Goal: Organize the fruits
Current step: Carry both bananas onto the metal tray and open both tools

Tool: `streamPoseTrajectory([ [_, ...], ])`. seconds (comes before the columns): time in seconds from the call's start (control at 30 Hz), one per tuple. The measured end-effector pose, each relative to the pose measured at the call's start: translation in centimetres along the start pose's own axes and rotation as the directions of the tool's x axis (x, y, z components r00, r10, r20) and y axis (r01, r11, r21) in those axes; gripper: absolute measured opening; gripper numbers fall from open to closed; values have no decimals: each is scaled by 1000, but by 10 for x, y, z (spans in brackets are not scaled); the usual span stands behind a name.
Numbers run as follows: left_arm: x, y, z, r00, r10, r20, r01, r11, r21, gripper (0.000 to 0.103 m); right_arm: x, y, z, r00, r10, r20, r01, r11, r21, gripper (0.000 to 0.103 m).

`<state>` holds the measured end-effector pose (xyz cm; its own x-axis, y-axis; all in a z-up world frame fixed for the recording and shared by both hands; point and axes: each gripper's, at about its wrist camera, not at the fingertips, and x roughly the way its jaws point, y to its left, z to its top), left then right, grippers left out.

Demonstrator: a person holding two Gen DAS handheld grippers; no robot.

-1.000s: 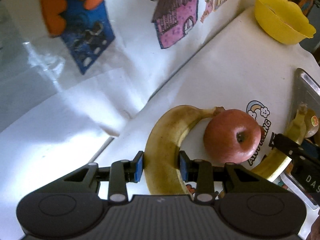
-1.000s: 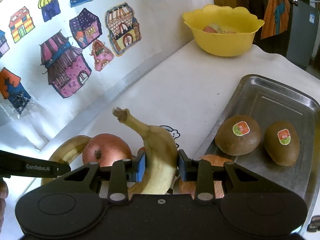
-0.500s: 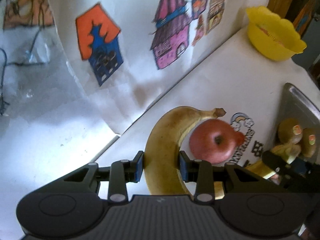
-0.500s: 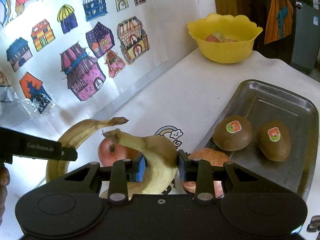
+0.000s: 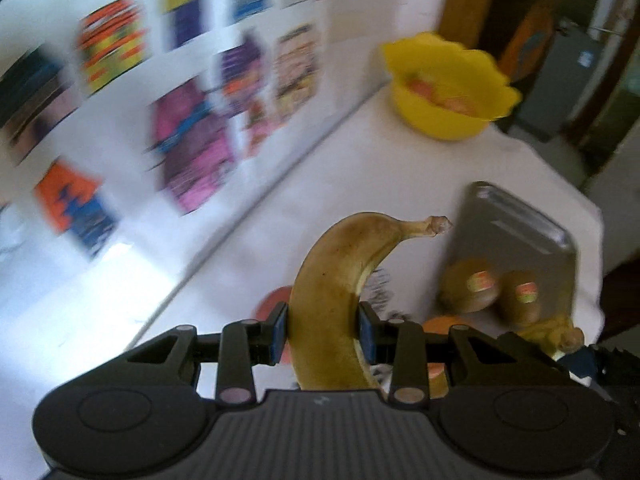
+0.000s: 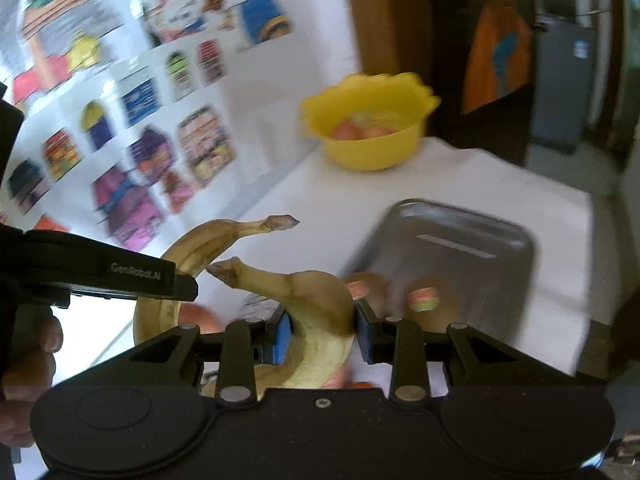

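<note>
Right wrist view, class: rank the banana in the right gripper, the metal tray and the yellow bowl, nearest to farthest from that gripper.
1. Banana: clamped in the right gripper, at centre.
2. Metal tray: on the table ahead, to the right.
3. Yellow bowl: at the table's far end, beyond the tray.

Two curved, brown-flecked bananas (image 5: 332,300) (image 6: 316,312) — aloft, stems up — over white table (image 5: 360,176)
</note>
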<state>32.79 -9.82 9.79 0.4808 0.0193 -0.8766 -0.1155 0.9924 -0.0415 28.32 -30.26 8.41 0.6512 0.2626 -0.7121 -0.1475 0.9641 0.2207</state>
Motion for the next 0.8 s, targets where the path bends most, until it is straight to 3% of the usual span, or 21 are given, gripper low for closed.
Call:
streamPoseTrajectory([
  [0.33,37,-90,32,987,-157,14,154,980,126,39,11,-72,17,981,-194,4,193,980,49,35],
  [0.53,70,-131,49,980,-198,4,192,956,221,39,42,-97,20,972,-220,-77,225,972,62,35],
  [0.8,121,-157,53,974,-212,-77,225,934,277,39,79,-110,18,962,-235,-139,247,966,79,35],
])
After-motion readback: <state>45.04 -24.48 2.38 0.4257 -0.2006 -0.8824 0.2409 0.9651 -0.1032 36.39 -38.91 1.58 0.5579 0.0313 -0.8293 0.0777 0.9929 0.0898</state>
